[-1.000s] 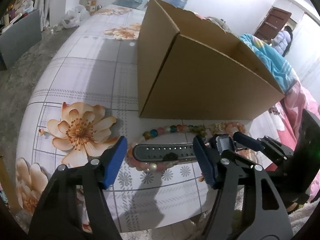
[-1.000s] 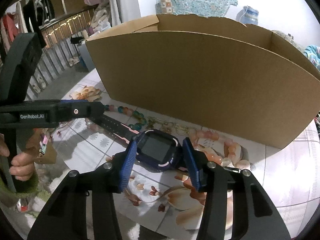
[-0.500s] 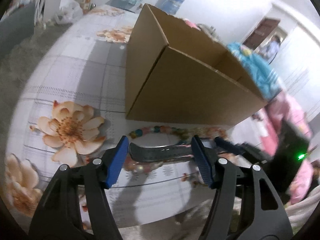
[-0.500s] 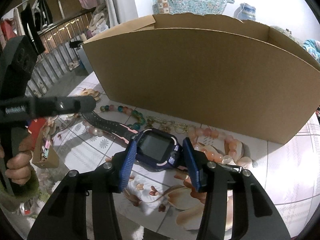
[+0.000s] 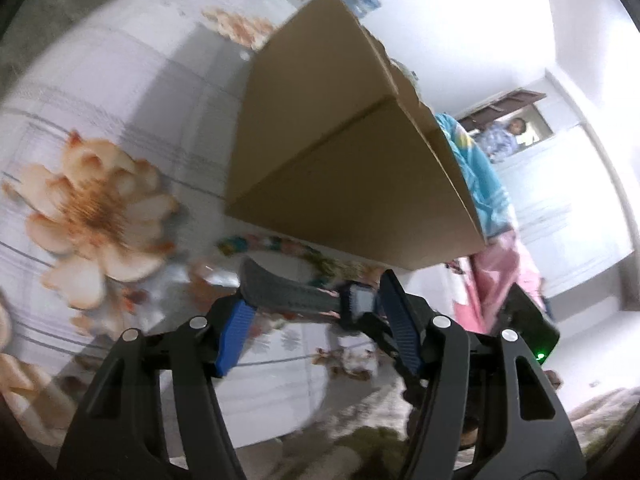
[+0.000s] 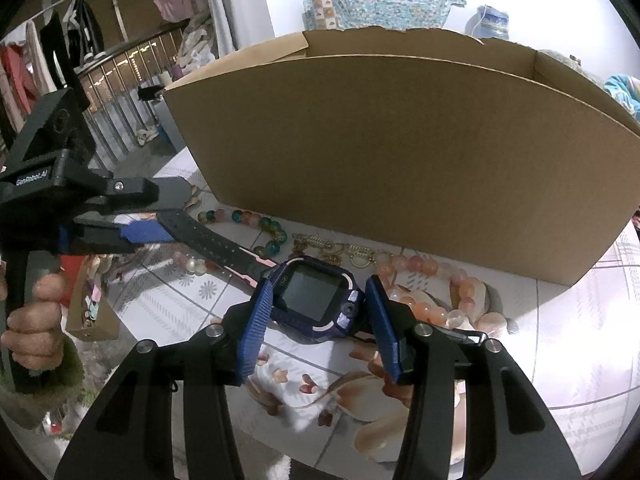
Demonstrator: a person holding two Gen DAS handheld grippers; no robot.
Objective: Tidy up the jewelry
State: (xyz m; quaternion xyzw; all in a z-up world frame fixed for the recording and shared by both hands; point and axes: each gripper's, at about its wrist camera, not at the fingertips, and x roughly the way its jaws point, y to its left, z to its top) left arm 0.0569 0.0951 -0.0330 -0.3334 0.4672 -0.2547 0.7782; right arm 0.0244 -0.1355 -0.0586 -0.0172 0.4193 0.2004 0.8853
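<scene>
Judged the job barely begun. Could not see inside the box (image 6: 400, 152), so could not say what had been stowed. Counted four pieces loose on the counter (image 6: 580, 360) along the box's front wall, left to right: pearls (image 6: 192, 265) under the strap, coloured beads (image 6: 256, 220), a gold chain (image 6: 332, 249), peach beads (image 6: 440, 280). Reckoned all of these yet to be put away, with only the watch (image 6: 312, 304) in hand.

At the left, found the left gripper (image 5: 316, 304) about half open, its fingers (image 5: 236, 332) having just been closing, with the strap (image 6: 212, 242) running lengthwise between them. Saw the strap's tip against one blue pad, but not clamped as far as could be told. At the right, found the right gripper (image 6: 318, 288) closed on the watch body, fingers (image 6: 252, 328) pressed to its two sides. Placed the watch in front of the box, near the middle of its wall and just beside the chain. Could not tell whether it had cleared the counter.

Took it for a child's smartwatch: a square dark screen, blank, in a chunky navy-purple case with pink trim and side buttons. Noted a dark, punched strap with a pink edge, stretched out straight toward the left gripper and raised over the pearls. Expected the strap to flop unless guided.
</scene>
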